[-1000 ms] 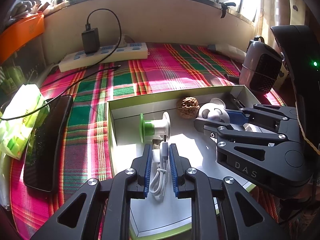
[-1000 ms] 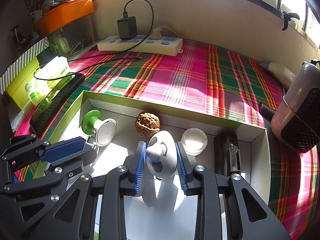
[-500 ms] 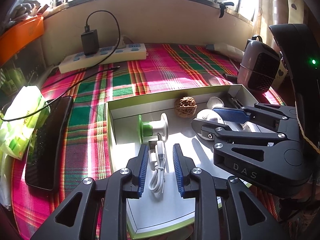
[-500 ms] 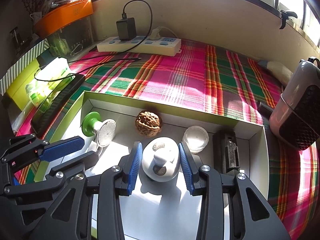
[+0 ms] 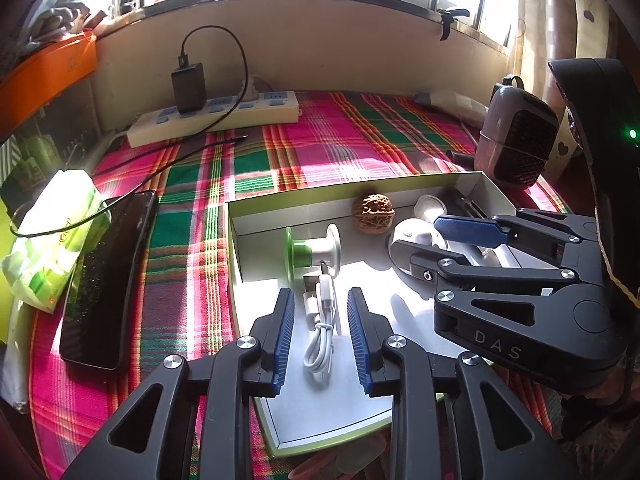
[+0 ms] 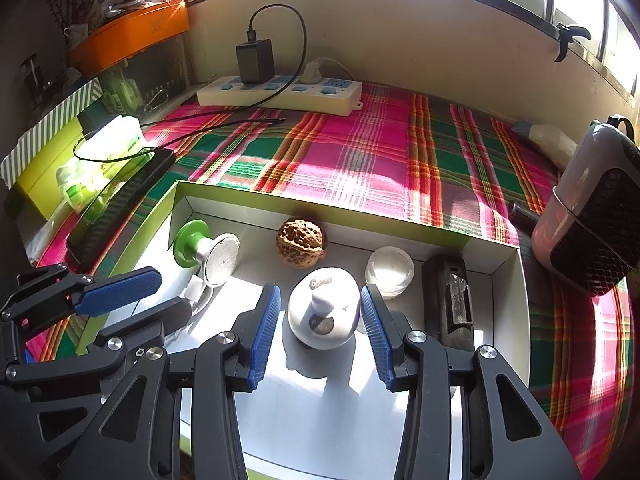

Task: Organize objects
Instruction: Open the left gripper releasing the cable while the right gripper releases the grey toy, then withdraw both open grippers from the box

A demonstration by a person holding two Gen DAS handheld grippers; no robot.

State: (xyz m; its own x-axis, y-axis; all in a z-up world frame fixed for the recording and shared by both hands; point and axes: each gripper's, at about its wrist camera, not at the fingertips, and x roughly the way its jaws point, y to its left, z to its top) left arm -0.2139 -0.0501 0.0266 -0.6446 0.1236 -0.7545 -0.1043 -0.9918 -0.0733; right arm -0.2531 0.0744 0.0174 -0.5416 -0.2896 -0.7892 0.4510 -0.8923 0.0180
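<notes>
Both jaws opened; right gripper [image 5: 432, 248] reads "DAS"

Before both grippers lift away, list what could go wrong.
1. The white cable lies loose between the left gripper pads; a pad could snag it on the way up.
2. The white round gadget sits close between the right gripper pads, near the walnut and clear cap; a nudge could knock them.

Your box [image 6: 496, 258] sits low in the frame on the cloth [image 6: 360, 152]. In it, along the back wall from left to right: spool [image 6: 200, 246], walnut [image 6: 300, 242], cap [image 6: 390, 270], clip [image 6: 450, 300]. The strip [image 6: 280, 94] lies top centre, the phone [image 6: 120, 208] left.
</notes>
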